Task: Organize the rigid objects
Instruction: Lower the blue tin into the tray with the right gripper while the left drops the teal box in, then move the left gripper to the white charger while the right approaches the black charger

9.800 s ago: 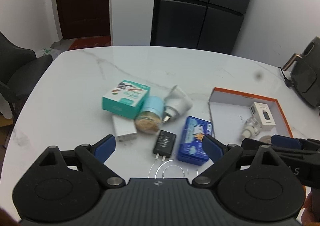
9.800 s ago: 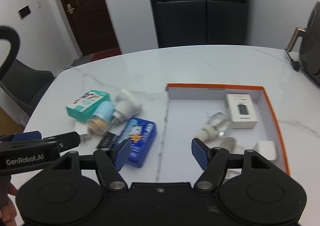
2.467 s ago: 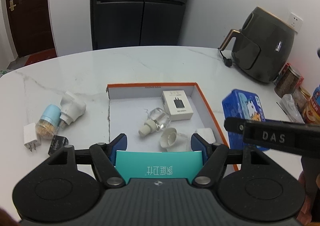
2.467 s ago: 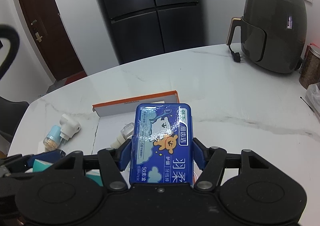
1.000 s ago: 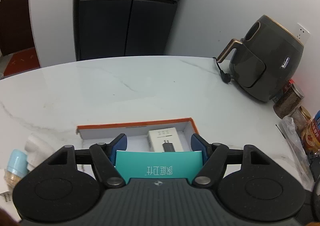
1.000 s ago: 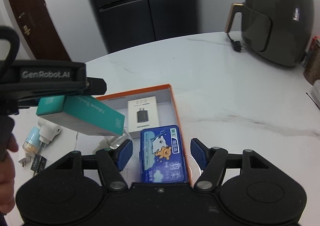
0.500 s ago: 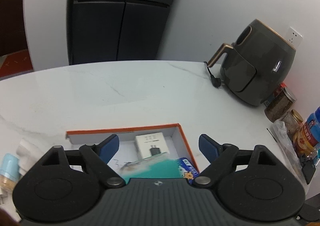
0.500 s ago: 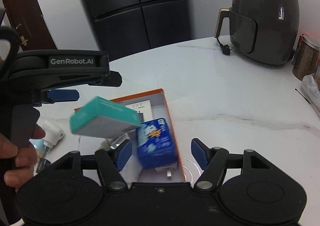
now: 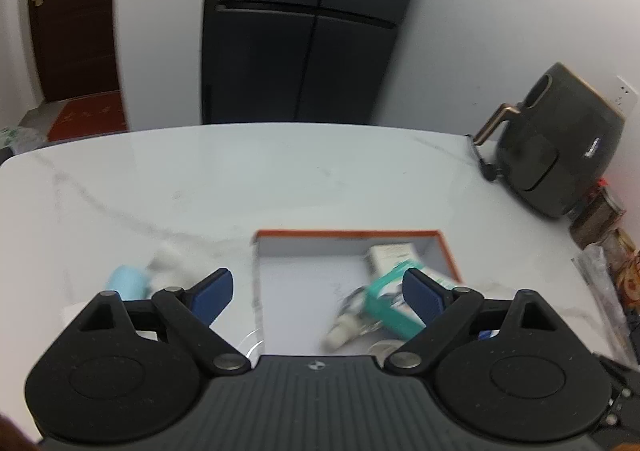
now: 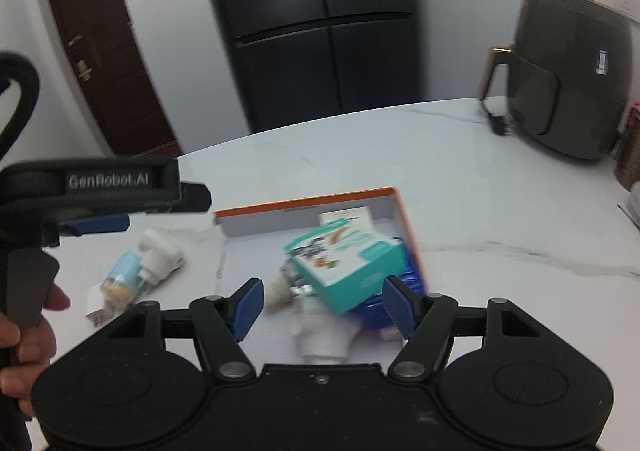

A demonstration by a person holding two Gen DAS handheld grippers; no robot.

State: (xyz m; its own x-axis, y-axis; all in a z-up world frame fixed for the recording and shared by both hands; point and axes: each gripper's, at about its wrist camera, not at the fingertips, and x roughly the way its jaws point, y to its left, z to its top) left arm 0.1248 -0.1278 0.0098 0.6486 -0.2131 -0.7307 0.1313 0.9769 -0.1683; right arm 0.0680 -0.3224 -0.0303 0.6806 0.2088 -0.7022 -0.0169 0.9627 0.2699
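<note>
The orange-rimmed white box sits on the marble table. A teal carton lies tilted inside it, on top of the blue tissue pack and a white charger box. A clear plug-in bottle lies beside them. My right gripper is open and empty above the box's near side. My left gripper is open and empty; it shows at the left of the right wrist view. In the left wrist view the teal carton lies in the box.
Left of the box lie a light-blue capped jar, a white plug adapter and a white charger. A dark air fryer stands at the table's far right. Jars stand near it.
The left gripper opened and dropped the teal carton into the box on the blue pack, then drew back left. The right gripper had let go of the blue pack just before.
</note>
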